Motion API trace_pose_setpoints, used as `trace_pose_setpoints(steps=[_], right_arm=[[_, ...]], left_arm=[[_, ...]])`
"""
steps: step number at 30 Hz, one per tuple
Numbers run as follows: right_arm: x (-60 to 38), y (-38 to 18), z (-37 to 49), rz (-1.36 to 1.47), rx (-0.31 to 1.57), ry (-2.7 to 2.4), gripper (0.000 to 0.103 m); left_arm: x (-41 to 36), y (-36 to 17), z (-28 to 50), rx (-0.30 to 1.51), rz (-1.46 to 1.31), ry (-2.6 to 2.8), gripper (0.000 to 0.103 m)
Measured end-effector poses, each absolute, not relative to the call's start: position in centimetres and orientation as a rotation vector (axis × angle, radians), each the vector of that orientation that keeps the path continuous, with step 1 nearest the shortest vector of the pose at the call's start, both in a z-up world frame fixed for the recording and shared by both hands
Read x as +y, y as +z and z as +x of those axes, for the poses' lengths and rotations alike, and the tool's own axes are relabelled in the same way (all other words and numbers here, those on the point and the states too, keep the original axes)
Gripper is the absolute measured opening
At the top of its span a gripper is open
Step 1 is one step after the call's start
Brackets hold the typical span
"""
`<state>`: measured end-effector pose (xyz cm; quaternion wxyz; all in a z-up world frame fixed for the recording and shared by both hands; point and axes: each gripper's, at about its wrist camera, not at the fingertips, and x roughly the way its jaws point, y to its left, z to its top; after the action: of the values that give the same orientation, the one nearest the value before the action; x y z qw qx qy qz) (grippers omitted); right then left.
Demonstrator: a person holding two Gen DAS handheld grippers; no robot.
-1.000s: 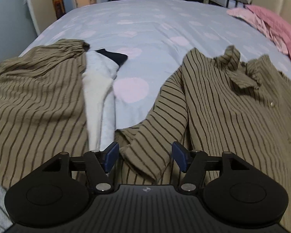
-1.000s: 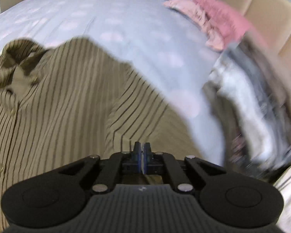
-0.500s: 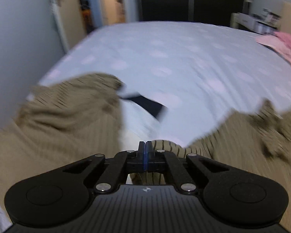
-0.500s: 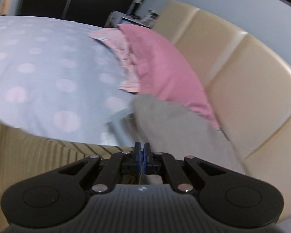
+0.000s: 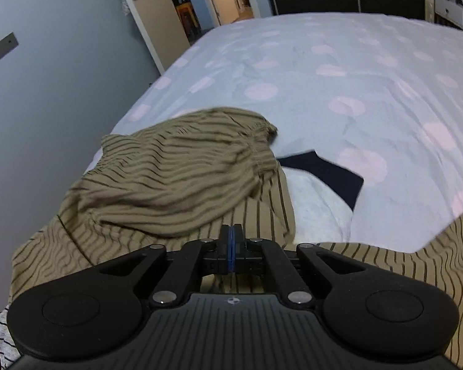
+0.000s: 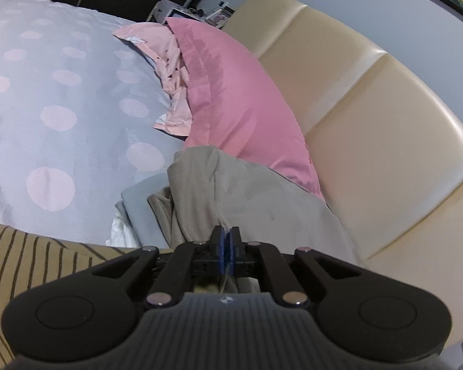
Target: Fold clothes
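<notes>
Pale blue bedding with pink dots fills the upper right of the left wrist view, a grey wall and an open door standing at the upper left; at centre left a bunched striped garment lies heaped near the bed's edge, and just right of it a white cloth sits under a dark navy piece; at the bottom centre the left gripper has its blue pads pressed together, striped shirt fabric passing beneath them and spreading to the lower right, so it looks clamped on that shirt. In the right wrist view the same shirt shows at the lower left; the dotted cover lies above it; at centre a grey-beige garment rests against a pink pillow, with a cream headboard at right; the right gripper at bottom centre is closed, a thin sliver of cloth pinched between its pads.
</notes>
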<state>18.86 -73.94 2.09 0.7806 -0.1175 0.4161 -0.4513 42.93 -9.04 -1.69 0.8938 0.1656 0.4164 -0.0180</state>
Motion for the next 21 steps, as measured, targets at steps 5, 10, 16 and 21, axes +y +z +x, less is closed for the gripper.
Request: trace_pose_setpoints(steps=[5, 10, 16, 21], right_arm=[[-73.8, 3.7, 17.3, -0.247, 0.879, -0.937, 0.013], [-72.2, 4.9, 14.8, -0.183, 0.836, -0.841, 0.020], [-67.8, 4.1, 12.7, -0.099, 0.800, -0.568, 0.027], [-64.8, 0.0, 12.5, -0.149, 0.873, -0.432, 0.026]], left_arm=[[-8.9, -1.2, 41.2, 0.838, 0.355, -0.079, 0.017], [-8.6, 0.0, 38.7, 0.792, 0.328, -0.098, 0.027], [-9.1, 0.7, 36.5, 0.783, 0.333, -0.155, 0.028], [-9.5, 0.4, 34.7, 0.803, 0.326, -0.221, 0.028]])
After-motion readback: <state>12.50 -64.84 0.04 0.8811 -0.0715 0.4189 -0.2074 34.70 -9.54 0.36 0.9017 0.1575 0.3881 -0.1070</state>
